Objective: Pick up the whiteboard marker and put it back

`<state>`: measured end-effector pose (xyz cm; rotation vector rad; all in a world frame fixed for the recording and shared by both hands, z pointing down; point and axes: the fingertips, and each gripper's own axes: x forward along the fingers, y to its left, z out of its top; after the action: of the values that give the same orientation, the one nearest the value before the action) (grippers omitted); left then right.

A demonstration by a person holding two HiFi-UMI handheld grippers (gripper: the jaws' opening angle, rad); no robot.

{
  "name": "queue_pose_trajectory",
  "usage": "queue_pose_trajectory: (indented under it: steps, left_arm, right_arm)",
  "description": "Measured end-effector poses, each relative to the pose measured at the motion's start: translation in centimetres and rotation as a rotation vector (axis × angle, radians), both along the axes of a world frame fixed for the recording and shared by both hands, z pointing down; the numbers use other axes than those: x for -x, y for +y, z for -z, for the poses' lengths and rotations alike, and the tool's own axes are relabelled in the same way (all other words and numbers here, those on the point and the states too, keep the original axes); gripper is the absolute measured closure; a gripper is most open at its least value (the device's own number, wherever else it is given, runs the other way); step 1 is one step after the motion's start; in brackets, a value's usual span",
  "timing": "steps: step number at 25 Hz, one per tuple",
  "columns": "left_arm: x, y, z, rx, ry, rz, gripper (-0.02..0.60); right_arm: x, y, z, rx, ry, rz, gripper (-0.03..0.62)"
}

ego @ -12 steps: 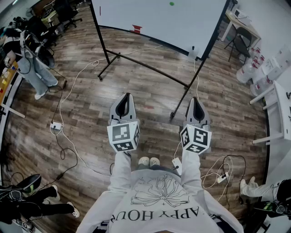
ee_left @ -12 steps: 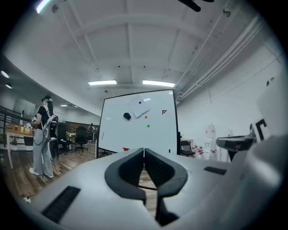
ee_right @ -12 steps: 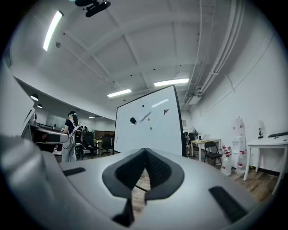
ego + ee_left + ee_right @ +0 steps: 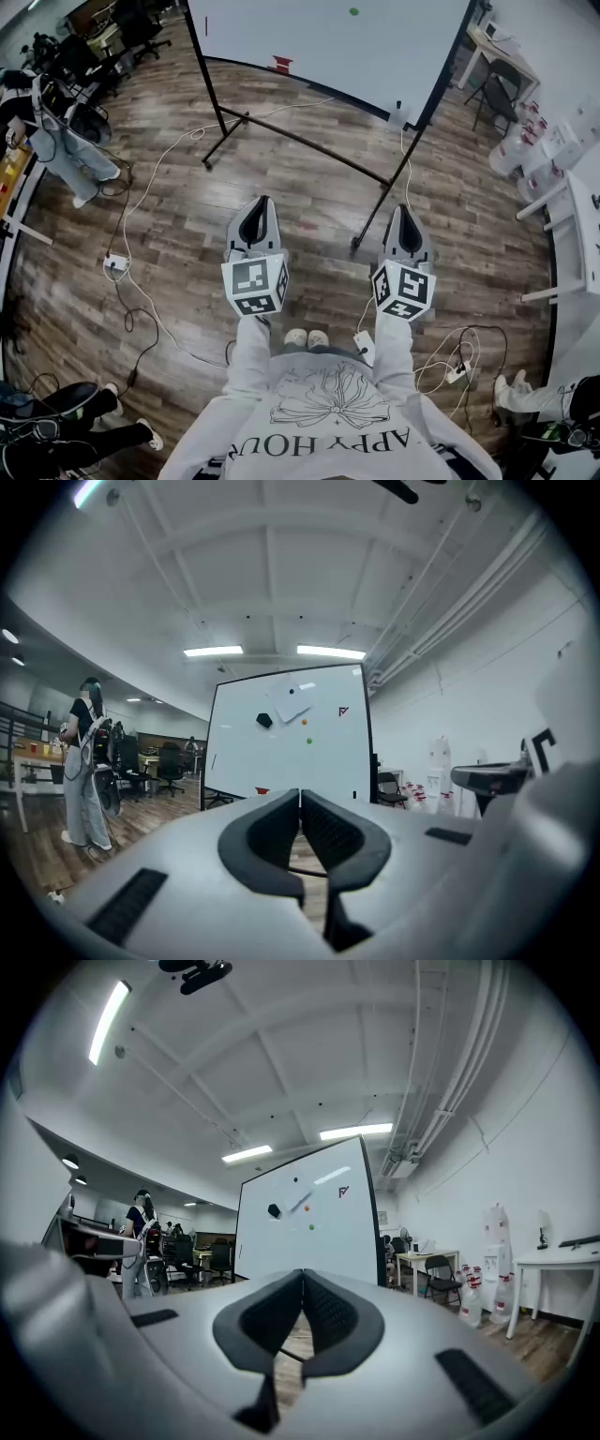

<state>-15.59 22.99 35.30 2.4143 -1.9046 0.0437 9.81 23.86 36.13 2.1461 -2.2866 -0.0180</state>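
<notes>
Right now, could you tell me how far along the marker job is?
Nothing looks done yet. In hand: nothing; the left gripper and right gripper are both shut and empty, pointing level toward the whiteboard across the wooden floor. Left: walk up, find the marker, which I cannot pick out from here, grasp it and put it back.

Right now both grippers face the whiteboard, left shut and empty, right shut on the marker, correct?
No: the right gripper is shut and empty too, as the right gripper view shows. Both face the whiteboard; the left gripper is shut and empty.
</notes>
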Motion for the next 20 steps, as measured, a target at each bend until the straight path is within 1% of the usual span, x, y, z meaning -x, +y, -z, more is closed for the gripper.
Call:
queue_pose_trajectory:
  steps: [6, 12, 18, 20]
  left_arm:
    - [-1.4, -1.8, -0.4, 0.004, 0.000, 0.021, 0.572]
    - [-2.4, -2.5, -1.7, 0.019, 0.001, 0.054, 0.572]
    - [-2.6, -4.7, -2.8, 0.042, 0.000, 0.069, 0.572]
    - [-2.6, -6.1, -3.0, 0.045, -0.002, 0.065, 0.571]
  right_arm:
    - [-1.5, -2.1, -0.2, -0.008, 0.019, 0.015, 0.591]
    - [-3.0, -3.8, -1.3, 0.003, 0.022, 0.036, 0.590]
    - [-2.8, -6.3, -2.0, 0.010, 0.026, 0.053, 0.588]
    - [-2.7, -7.5, -2.2, 0.010, 0.025, 0.054, 0.563]
